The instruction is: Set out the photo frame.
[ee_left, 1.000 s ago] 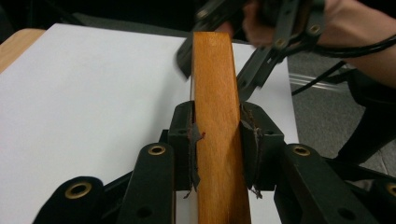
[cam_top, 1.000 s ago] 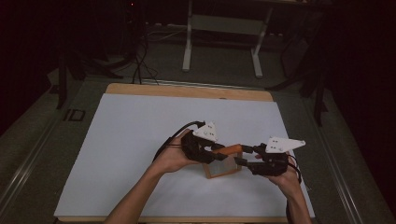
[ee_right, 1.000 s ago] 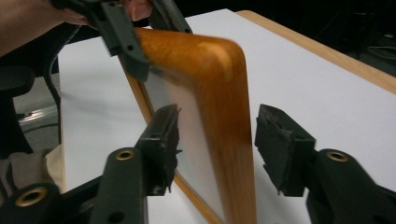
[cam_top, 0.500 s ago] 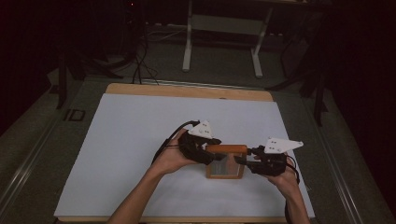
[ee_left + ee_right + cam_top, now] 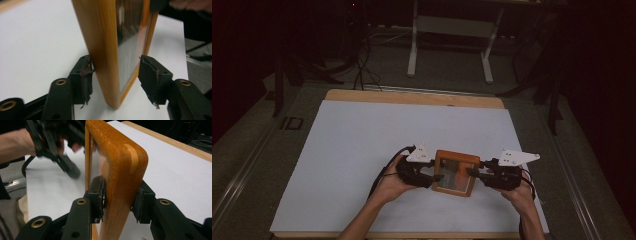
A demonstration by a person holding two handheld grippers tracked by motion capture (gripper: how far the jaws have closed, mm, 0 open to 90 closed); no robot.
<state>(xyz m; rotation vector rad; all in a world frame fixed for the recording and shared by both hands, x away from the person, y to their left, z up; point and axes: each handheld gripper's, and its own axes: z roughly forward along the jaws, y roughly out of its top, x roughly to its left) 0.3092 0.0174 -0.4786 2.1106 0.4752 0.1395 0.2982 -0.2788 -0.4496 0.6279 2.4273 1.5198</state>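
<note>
A white-topped bench (image 5: 362, 150) seen from above, with a wooden picture frame (image 5: 455, 172) near its front edge, at about five o'clock from the bench's centre. The frame has a glass pane and is held between two hand-held tongs. The right tongs (image 5: 120, 197), at three o'clock of the frame, are clamped on its wooden edge, both pads pressing the wood. The left tongs (image 5: 113, 75), at nine o'clock, straddle the opposite edge with jaws parted – one pad touches the wood, the other stands off the glass side. The step in hand looks like a handover or joint repositioning of the frame; next, the left tongs would need to either close or draw clear. No containers are visible.
</note>
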